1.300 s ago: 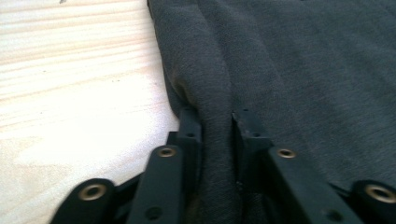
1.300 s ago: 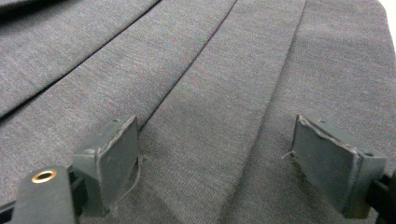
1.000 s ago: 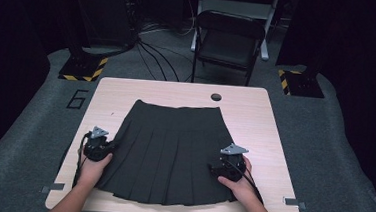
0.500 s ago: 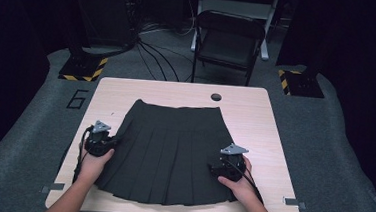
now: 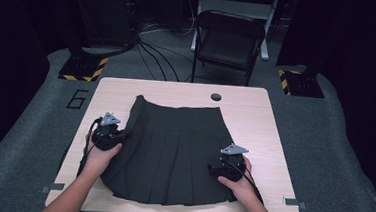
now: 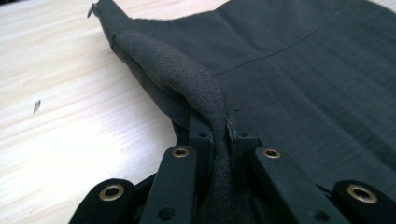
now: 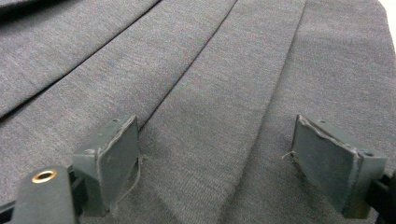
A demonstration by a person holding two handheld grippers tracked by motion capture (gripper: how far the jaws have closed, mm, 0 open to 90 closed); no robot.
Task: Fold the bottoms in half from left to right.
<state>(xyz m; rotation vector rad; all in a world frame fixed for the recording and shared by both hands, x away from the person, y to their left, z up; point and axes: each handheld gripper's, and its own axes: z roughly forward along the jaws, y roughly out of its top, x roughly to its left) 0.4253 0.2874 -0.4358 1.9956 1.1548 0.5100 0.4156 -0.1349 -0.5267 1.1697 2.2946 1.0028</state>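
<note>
Skirt [image 5: 172, 152] — dark, pleated — lies spread on the wooden table [image 5: 270, 122], waistband at the far side, hem toward the person. Left gripper [image 6: 215, 135] is clamped on the skirt's left side edge; a ridge of cloth runs up out of its closed jaws and stands raised off the tabletop, while the rest of the fabric lies flat off to that gripper's right. In the high view the left gripper [image 5: 106, 135] sits at the garment's left border, about halfway down the side.

Right gripper [image 7: 217, 158] stands with jaws wide apart, holding nothing — pleats lie flat directly beneath and between its pads [image 7: 116, 154]. From above, the right gripper [image 5: 228, 164] rests over the lower right part of the skirt.

Judgement: a fold looks barely begun. One edge is gripped and lifted; carrying it across the garment, and any further folds, remain to be done.
</note>
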